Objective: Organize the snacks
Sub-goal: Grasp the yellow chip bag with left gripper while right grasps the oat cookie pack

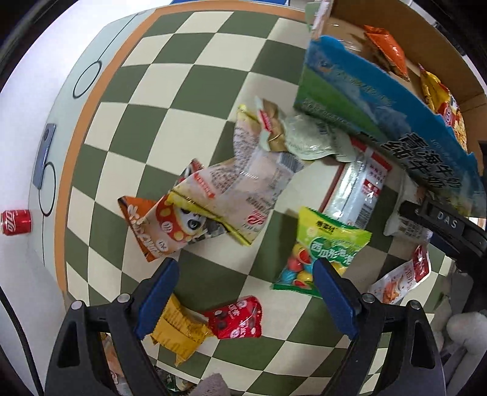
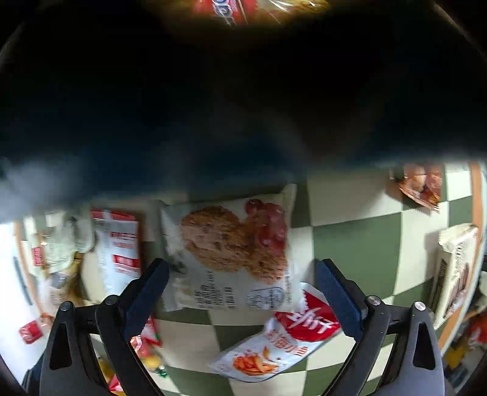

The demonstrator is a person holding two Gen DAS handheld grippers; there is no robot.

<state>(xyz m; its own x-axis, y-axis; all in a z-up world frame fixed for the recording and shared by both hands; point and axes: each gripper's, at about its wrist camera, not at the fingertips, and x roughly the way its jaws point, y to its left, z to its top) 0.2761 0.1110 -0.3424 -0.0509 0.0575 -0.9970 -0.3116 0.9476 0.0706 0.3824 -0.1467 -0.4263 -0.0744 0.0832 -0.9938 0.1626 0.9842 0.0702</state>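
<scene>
Snacks lie scattered over the green-and-cream checkered cloth (image 1: 194,100), most of them beside the cardboard box (image 1: 359,18), which already holds an orange packet (image 1: 388,48) and a yellow one (image 1: 439,94).

The left gripper (image 1: 246,300) hangs released above the cloth, jaws wide and nothing between them. The red pouch (image 1: 236,316) and the green candy bag (image 1: 322,248) lie nearest it, on the side away from the box. The right gripper (image 2: 242,297) is likewise spread and empty, poised over the cookie packet (image 2: 231,252), with a red-and-white snack pouch (image 2: 283,341) overlapping that packet's near corner.

The step seems to be picking the next packet for the box. It would go best if the right jaws straddled the cookie packet across its narrow width, clear of the overlapping pouch, and pinched the crimped seam rather than the soft, brittle middle.

Legible writing is scarce: "DAS" on the right gripper's body in the left view, Coca-Cola script on the red can (image 1: 16,222) far from the box, and Chinese characters for "milk" on the box's blue printed flap (image 1: 380,103). The rest is too blurred to read.
</scene>
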